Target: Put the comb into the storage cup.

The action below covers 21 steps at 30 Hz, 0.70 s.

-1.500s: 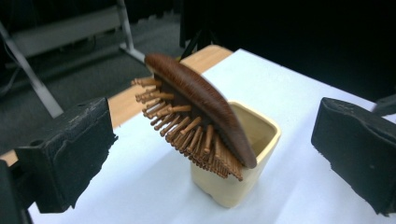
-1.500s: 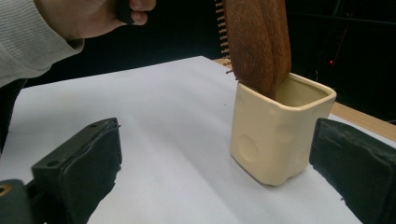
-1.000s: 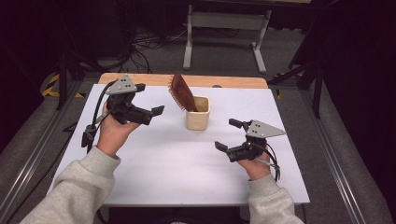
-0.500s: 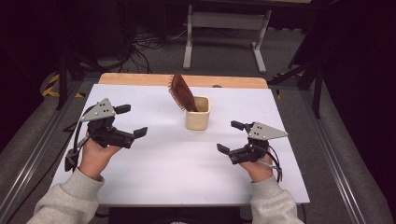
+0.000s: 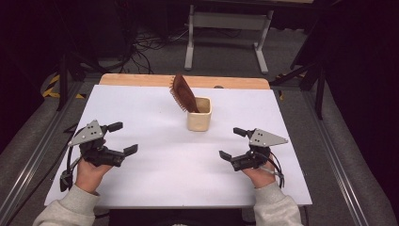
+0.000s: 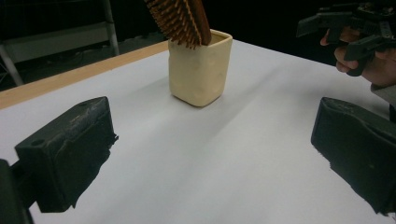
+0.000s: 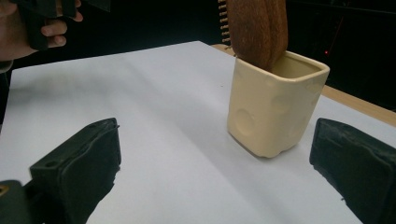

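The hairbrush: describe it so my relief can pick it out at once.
On the white table, look toward the far middle for the cream cup. The brown hairbrush stands in it, leaning left, bristles out. Nothing else sits in the cup; both grippers are well short of it.

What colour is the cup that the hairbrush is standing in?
The cup is a pale cream yellow, with shallow round dimples in its sides. The right gripper view shows it best.

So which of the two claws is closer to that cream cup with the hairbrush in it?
Right. The right claw sits open just off the cup, toward the person. The left claw, also open, is farther away across the white table, on the cup's other side.
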Each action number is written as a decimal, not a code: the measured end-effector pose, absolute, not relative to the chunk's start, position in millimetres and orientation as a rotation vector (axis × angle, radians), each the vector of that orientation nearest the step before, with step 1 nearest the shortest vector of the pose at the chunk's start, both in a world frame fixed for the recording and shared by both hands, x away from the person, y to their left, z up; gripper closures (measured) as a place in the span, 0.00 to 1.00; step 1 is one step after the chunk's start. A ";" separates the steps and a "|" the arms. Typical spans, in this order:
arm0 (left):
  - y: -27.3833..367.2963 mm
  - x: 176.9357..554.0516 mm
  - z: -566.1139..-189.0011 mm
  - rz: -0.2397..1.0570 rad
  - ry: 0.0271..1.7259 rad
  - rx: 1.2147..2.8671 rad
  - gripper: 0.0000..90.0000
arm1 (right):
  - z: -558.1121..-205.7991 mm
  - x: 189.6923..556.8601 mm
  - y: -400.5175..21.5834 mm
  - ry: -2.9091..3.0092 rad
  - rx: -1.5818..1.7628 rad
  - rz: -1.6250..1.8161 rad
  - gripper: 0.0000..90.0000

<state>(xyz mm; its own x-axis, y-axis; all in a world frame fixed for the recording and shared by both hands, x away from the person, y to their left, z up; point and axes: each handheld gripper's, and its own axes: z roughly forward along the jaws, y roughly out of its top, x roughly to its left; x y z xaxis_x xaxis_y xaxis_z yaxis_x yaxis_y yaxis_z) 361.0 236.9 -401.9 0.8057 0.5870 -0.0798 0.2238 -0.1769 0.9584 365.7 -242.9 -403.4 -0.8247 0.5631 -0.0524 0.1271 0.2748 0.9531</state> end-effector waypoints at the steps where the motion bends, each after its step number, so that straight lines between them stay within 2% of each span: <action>1: 238.7 361.1 -405.3 0.373 0.630 1.765 0.01 | -404.3 365.2 -244.2 2.168 0.629 1.562 0.03; 8: 248.0 354.7 -438.6 0.353 0.686 1.741 0.01 | -408.7 361.6 -250.4 2.145 0.625 1.579 0.03; 21: 256.7 354.2 -461.4 0.369 0.732 1.736 0.00 | -425.1 357.4 -255.3 2.163 0.650 1.549 0.03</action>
